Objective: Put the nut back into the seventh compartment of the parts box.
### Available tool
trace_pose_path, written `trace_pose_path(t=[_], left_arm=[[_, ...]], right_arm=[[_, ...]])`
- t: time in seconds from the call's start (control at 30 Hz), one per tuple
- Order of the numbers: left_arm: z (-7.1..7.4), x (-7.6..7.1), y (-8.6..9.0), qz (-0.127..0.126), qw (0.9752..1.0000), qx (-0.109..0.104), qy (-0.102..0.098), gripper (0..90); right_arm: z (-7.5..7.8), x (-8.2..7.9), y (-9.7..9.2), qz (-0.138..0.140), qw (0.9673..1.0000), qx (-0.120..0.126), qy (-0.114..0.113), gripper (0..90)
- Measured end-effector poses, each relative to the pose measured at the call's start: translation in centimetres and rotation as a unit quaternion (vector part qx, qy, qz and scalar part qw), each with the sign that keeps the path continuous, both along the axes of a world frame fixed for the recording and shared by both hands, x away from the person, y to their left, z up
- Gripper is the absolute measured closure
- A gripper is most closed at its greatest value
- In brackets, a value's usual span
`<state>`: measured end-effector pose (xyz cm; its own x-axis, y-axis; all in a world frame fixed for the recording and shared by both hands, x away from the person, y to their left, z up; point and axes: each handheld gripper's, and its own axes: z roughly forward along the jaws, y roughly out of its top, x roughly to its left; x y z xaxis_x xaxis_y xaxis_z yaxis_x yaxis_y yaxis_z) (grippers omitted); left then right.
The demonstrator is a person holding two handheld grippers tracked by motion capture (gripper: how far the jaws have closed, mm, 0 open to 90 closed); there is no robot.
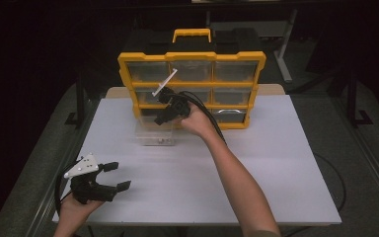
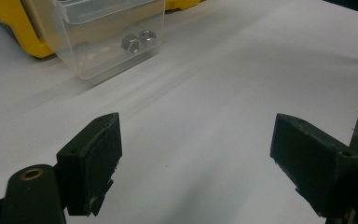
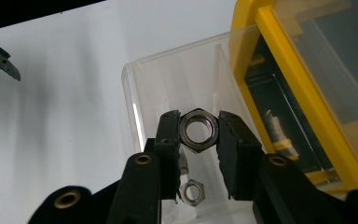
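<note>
The right gripper [image 3: 198, 130] clamps a hex nut [image 3: 198, 129] above the clear drawer [image 3: 168, 79], where seemingly two nuts [image 2: 139, 40] lie; the left gripper [image 2: 196, 154] gapes empty.

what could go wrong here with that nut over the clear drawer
1. The right gripper pinches the hex nut only by its outer flats with the fingertips; it may twist or slip out early.
2. The nut hangs near the back wall of the clear drawer; released off-centre, it might bounce out onto the table.
3. The drawer stands pulled out of the yellow organiser; a bump from the gripper might shift it.
</note>
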<state>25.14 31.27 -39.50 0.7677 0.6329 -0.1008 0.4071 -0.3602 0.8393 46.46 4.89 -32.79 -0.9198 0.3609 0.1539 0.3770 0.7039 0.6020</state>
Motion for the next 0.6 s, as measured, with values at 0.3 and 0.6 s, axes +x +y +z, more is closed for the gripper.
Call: trace_pose_path(t=[0.3, 0.6], left_arm=[[-0.02, 0.01, 0.04, 0.001, 1.0000, 0.001, 0.001, 15.9], [0.02, 0.02, 0.08, 0.000, 1.0000, 0.003, 0.001, 15.8]], right_arm=[[-0.88, 0.44, 0.86, -0.001, 1.0000, -0.006, 0.000, 69.0], [-0.95, 0.59, 0.81, -0.004, 1.0000, -0.004, 0.001, 68.9]])
